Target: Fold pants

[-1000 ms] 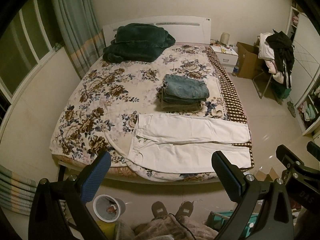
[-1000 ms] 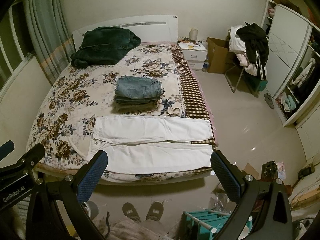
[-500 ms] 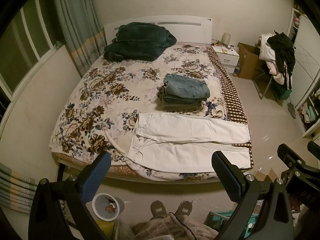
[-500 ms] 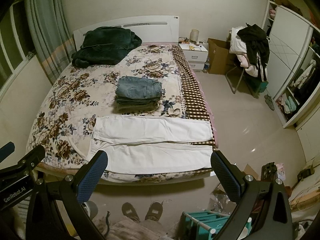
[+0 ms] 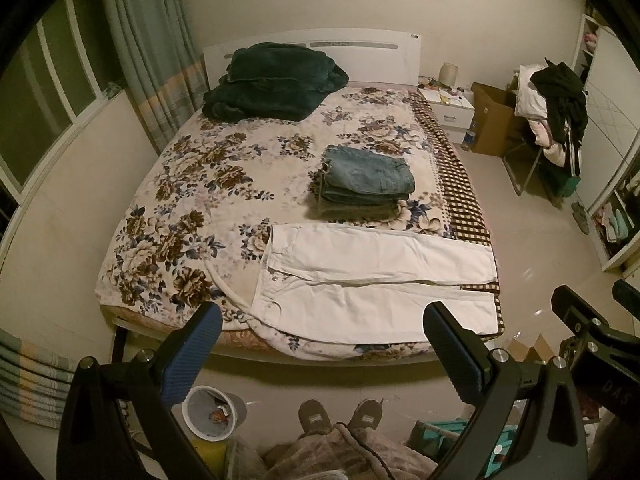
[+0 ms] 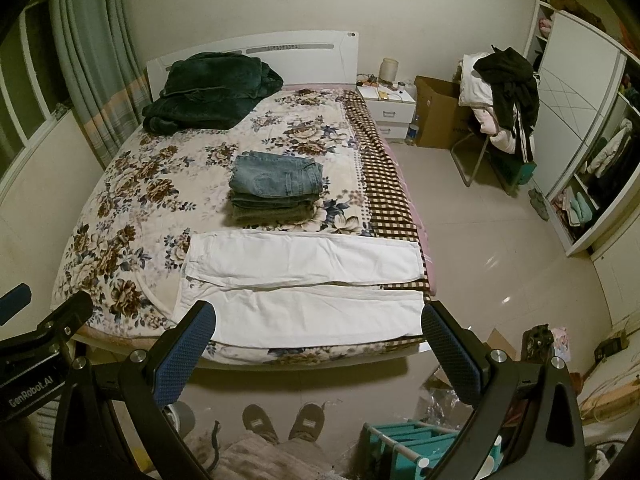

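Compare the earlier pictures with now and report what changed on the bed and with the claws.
Almost nothing changed. Both views drifted very slightly, nothing more. The left claw and right claw stay open above the near bed edge, holding nothing. The white pants lie flat with legs apart as before, and the folded jeans stack and dark green blanket have not moved.
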A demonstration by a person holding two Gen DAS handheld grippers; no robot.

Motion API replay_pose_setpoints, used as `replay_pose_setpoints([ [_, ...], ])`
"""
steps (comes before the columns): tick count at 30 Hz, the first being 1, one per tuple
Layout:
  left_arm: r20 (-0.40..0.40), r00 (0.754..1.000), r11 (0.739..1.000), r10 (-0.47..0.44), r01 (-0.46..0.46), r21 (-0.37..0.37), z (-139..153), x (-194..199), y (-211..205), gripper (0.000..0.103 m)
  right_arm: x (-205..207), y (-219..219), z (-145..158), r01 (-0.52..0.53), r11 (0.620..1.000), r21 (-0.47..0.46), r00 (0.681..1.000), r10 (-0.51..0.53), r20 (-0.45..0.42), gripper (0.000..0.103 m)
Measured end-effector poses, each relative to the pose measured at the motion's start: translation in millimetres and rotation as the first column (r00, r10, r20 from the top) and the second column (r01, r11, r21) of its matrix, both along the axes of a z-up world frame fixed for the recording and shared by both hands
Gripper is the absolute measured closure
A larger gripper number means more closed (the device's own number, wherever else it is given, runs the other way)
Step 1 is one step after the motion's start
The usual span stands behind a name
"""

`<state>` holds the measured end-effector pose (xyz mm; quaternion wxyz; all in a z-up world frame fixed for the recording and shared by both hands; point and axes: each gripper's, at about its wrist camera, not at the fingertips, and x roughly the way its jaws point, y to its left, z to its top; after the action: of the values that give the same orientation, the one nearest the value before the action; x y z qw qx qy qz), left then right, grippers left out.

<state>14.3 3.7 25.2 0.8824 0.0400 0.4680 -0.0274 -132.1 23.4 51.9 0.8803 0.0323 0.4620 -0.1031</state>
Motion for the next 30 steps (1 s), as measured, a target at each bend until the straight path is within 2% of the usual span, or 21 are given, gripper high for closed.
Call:
replay_pose_setpoints([
  [12, -0.003, 1.0, 1.0, 0.004, -0.004, -0.004, -1.6, 0.4, 1.4, 0.001, 0.2, 2.9, -0.8, -0.002, 1.0, 0.003, 1.0, 0.002, -0.007, 0.0],
  [18, -0.01, 1.0, 1.0, 0.017, -0.017, 0.007, -8.2, -3.5, -15.4, 0.001, 2.3, 7.6, -2.5, -0.006, 1.0, 0.009, 1.0, 0.006, -0.004, 0.0],
  [20, 0.008, 0.999, 0.999, 0.034, -0.034, 0.021, -11.4, -1.2, -21.8, 0.001, -0.6, -3.1, -13.9, -0.008, 1.0, 0.009, 1.0, 0.008, 0.005, 0.0],
  [21, 0.014, 0.999, 0.999, 0.043, -0.043, 0.023, -27.0, -2.5, -29.8, 0.001, 1.7, -5.2, -17.4, -0.007, 1.0, 0.009, 1.0, 0.007, 0.011, 0.0],
  [23, 0.018, 0.998, 0.997, 0.059, -0.06, 0.038, -34.7, 4.6, -35.2, 0.001, 9.4, -11.4, -26.4, 0.0, 1.0, 0.011, 1.0, 0.0, 0.017, 0.0],
  [30, 0.033, 0.995, 0.993, 0.098, -0.1, 0.055, -62.0, 44.0, -47.8, 0.001, 64.9, -51.4, -69.4, -0.001, 1.0, 0.025, 1.0, 0.001, 0.018, 0.0],
])
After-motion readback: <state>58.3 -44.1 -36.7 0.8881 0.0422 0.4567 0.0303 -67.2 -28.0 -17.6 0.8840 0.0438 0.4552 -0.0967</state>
